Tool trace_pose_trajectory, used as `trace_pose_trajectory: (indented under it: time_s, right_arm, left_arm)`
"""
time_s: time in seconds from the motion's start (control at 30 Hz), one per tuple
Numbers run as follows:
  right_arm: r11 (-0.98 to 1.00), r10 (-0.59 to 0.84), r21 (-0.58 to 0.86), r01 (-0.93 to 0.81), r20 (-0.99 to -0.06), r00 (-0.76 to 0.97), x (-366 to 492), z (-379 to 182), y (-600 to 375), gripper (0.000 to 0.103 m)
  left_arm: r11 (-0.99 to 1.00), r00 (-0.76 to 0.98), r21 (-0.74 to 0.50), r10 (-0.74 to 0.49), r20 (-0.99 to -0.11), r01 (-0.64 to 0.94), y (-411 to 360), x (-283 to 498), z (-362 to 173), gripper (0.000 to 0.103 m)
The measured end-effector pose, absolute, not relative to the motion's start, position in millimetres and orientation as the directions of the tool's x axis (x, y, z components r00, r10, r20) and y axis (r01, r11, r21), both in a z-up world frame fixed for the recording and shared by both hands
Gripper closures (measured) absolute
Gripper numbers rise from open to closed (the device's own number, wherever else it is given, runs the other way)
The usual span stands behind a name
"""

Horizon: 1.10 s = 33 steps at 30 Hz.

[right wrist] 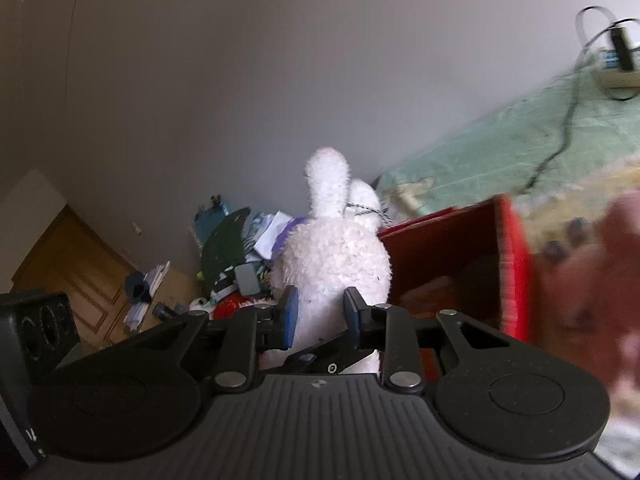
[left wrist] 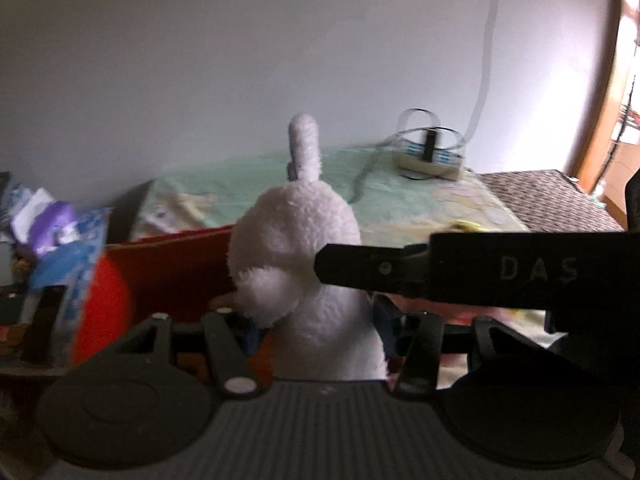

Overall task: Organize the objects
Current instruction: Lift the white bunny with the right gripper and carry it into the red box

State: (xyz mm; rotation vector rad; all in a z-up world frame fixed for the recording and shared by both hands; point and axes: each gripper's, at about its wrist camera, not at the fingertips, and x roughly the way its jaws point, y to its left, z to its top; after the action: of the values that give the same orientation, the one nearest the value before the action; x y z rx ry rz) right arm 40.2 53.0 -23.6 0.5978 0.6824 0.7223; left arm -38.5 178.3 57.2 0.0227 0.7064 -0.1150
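A white plush rabbit (left wrist: 304,248) with long ears stands upright between the fingers of my left gripper (left wrist: 316,320), which is shut on its lower body. My right gripper (right wrist: 318,316) is also shut on the same rabbit (right wrist: 336,256), its blue pads pressing both sides. In the left wrist view the right gripper's black finger (left wrist: 360,268) crosses in from the right against the rabbit. An open red box (right wrist: 452,264) sits just behind and right of the rabbit; it also shows in the left wrist view (left wrist: 168,268).
A bed with a green patterned cover (left wrist: 400,196) holds a power strip with cables (left wrist: 430,156). A pile of clutter (right wrist: 240,248) lies on the floor by the wall. A black speaker (right wrist: 36,328) stands at left. A woven dark surface (left wrist: 552,196) is at right.
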Motion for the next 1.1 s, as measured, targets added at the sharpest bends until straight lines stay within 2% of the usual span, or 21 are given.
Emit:
trace_pose_trajectory:
  time_s: [0.3, 0.53, 0.7, 0.87, 1.03, 1.1]
  right_arm:
    - [0.589, 0.788, 0.723, -0.36, -0.414, 0.456, 80.4, -65.5, 135.7, 0.076]
    - [0.592, 0.795, 0.739, -0.32, -0.472, 0.382, 97.1, -78.5, 166.2, 0.076]
    - [0.574, 0.81, 0.752, -0.325, -0.46, 0.365, 100.9, -84.2, 167.5, 0.08]
    - [0.525, 0.842, 0.796, -0.302, -0.432, 0.324, 102.0, -85.6, 159.3, 0.077]
    - [0.532, 0.831, 0.803, -0.269, -0.434, 0.348, 100.3, -84.8, 147.9, 0.077]
    - [0.558, 0.814, 0.79, -0.254, -0.461, 0.354, 102.2, -86.8, 149.5, 0.078]
  left_arm:
    - [0.999, 0.706, 0.032, 0.013, -0.708, 0.013, 261.8, -10.0, 24.6, 0.05]
    - [0.999, 0.645, 0.046, 0.041, -0.763, -0.01, 292.4, 5.0, -5.2, 0.05]
    - [0.997, 0.643, 0.073, 0.059, -0.764, -0.005, 293.5, 8.9, -12.9, 0.048]
    - [0.997, 0.624, 0.072, 0.061, -0.779, -0.008, 304.2, 11.7, -20.0, 0.047]
    - [0.998, 0.62, 0.042, 0.056, -0.783, -0.037, 321.2, 4.8, -17.3, 0.048]
    - [0.999, 0.616, 0.029, 0.047, -0.787, -0.04, 324.1, 3.3, -18.0, 0.048]
